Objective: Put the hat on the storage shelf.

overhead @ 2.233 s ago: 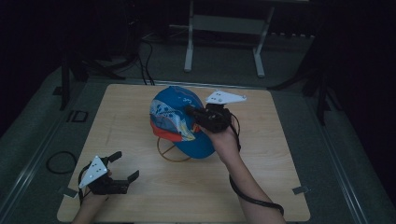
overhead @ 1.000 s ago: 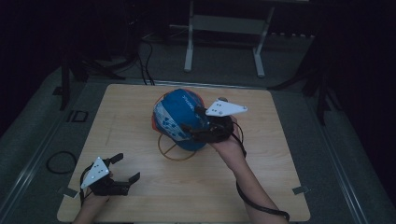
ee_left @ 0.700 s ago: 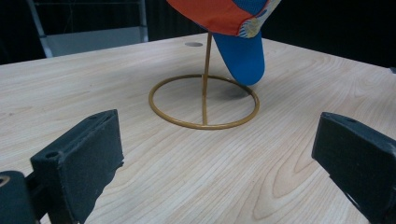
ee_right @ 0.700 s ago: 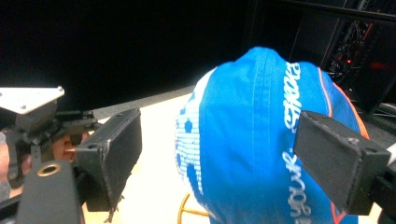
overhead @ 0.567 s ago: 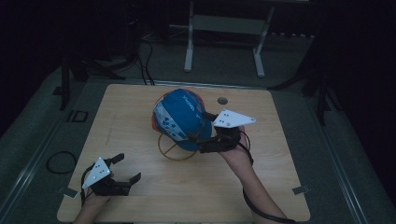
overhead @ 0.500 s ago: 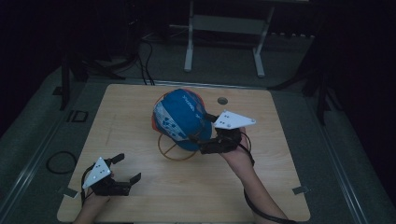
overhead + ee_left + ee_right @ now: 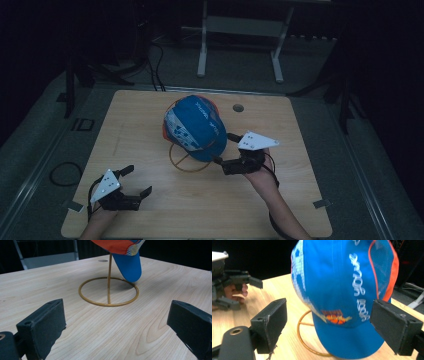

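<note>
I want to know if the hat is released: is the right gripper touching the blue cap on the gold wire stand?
Apart. In the right gripper view, the right gripper has its jaws spread wide, and the blue cap hangs beyond them, clear of both pads.

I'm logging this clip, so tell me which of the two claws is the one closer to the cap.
The right claw: it sits open just beside the blue cap's brim on the stand. The left claw rests open near the table's front-left corner, well away.

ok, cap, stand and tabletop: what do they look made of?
Cap: woven fabric, blue, with a see-through orange-edged mesh panel at the back and printed lettering. Stand: thin metal wire or rod, it seems, in a brass-coloured satin finish, ring base and upright. Tabletop: light wood or wood-look laminate; grain lines show, matte surface.
</note>
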`<state>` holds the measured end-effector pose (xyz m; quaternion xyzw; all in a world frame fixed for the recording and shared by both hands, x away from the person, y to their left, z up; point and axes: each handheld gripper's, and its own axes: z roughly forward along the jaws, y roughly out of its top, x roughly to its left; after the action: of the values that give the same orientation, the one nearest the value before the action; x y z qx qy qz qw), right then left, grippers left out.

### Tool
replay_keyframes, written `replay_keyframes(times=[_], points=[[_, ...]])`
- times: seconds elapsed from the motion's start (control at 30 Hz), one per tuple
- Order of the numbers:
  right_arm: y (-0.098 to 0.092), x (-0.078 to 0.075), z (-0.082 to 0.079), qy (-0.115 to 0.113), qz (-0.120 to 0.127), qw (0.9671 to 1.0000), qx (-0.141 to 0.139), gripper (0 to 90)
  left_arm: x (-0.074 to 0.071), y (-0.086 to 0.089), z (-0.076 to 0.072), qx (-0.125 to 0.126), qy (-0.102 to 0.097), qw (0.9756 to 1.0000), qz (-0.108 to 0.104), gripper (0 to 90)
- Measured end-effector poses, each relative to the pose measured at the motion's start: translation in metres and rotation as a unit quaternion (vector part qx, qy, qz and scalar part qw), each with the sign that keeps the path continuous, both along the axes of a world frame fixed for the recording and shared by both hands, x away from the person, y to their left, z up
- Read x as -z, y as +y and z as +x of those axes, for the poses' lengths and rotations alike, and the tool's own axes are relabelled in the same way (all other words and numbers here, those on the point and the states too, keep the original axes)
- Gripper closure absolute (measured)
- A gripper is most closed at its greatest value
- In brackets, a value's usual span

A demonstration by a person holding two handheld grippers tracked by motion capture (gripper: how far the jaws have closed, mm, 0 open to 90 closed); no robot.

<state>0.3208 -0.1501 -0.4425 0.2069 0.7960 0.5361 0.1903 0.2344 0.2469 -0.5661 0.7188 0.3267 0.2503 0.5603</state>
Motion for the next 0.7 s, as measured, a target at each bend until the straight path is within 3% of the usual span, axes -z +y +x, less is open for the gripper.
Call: replay_keyframes(times=[0.7], points=[[-0.03,0.076,-0.002,0.054,-0.033,0.9979,0.013,14.3,0.001,0.002,0.002,-0.006,0.001,1.0,0.004,2.2]])
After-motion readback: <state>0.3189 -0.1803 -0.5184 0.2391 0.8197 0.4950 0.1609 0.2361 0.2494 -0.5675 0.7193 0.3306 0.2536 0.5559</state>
